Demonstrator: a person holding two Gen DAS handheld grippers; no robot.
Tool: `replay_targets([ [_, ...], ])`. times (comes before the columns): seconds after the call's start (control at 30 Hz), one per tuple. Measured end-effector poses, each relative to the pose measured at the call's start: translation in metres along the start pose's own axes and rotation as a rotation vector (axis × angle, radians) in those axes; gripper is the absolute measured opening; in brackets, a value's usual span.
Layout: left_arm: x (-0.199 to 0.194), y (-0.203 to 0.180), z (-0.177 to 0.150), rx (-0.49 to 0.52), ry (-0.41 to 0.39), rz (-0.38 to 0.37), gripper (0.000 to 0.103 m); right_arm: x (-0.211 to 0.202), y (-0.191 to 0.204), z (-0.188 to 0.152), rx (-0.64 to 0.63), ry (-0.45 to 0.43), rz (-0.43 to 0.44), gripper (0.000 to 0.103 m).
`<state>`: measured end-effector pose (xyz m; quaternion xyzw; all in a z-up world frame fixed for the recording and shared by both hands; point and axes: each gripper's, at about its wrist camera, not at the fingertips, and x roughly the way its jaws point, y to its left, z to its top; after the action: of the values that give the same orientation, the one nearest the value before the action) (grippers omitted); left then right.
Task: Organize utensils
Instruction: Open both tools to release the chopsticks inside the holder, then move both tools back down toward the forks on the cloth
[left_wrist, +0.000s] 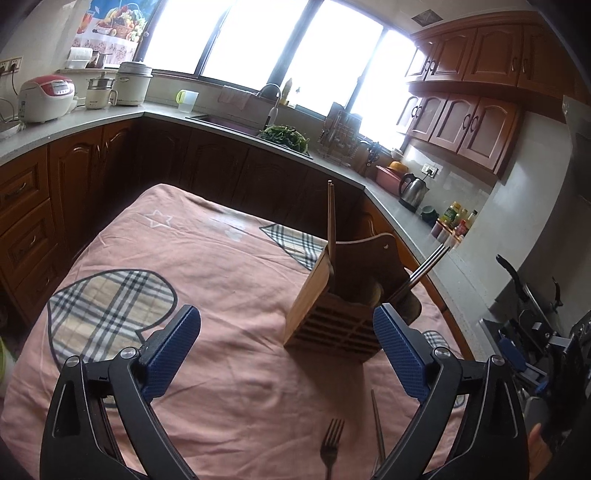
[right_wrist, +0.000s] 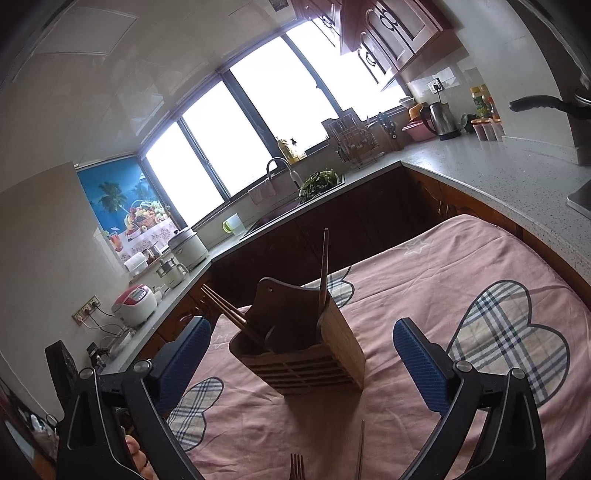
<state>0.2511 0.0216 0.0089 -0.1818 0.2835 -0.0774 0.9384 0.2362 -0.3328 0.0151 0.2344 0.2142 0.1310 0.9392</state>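
A wooden utensil holder (left_wrist: 332, 317) stands on the pink cloth-covered table (left_wrist: 221, 280); it also shows in the right wrist view (right_wrist: 310, 347). Brown chopsticks (left_wrist: 330, 218) stand upright in it and a metal pair (left_wrist: 424, 273) leans out. A metal fork (left_wrist: 330, 446) and a single chopstick (left_wrist: 377, 424) lie on the cloth in front of the holder. The fork (right_wrist: 297, 467) and chopstick (right_wrist: 360, 454) show at the bottom of the right wrist view. My left gripper (left_wrist: 286, 339) is open and empty, above the cloth. My right gripper (right_wrist: 301, 354) is open and empty, facing the holder.
A kitchen counter (left_wrist: 110, 118) wraps around the table, with a sink (left_wrist: 225, 123), rice cooker (left_wrist: 46, 98), kettle (left_wrist: 412, 192) and dish rack (left_wrist: 341, 136). Cabinets (left_wrist: 461, 118) hang at the right. The cloth has plaid heart patches (left_wrist: 110, 306).
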Motion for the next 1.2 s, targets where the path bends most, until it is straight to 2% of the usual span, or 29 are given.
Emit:
replay_targets([
  [0.4, -0.042, 0.011, -0.053, 0.012, 0.067, 0.011, 0.097, -0.049, -0.001, -0.047, 0.019, 0.030, -0.019, 0.100],
  [0.83, -0.053, 0.006, -0.099, 0.041, 0.128, 0.006, 0.097, -0.078, 0.000, -0.095, -0.026, 0.088, -0.055, 0.100],
  [1.2, -0.052, 0.003, -0.123, 0.061, 0.185, 0.008, 0.097, -0.081, -0.012, -0.114, -0.014, 0.125, -0.076, 0.100],
])
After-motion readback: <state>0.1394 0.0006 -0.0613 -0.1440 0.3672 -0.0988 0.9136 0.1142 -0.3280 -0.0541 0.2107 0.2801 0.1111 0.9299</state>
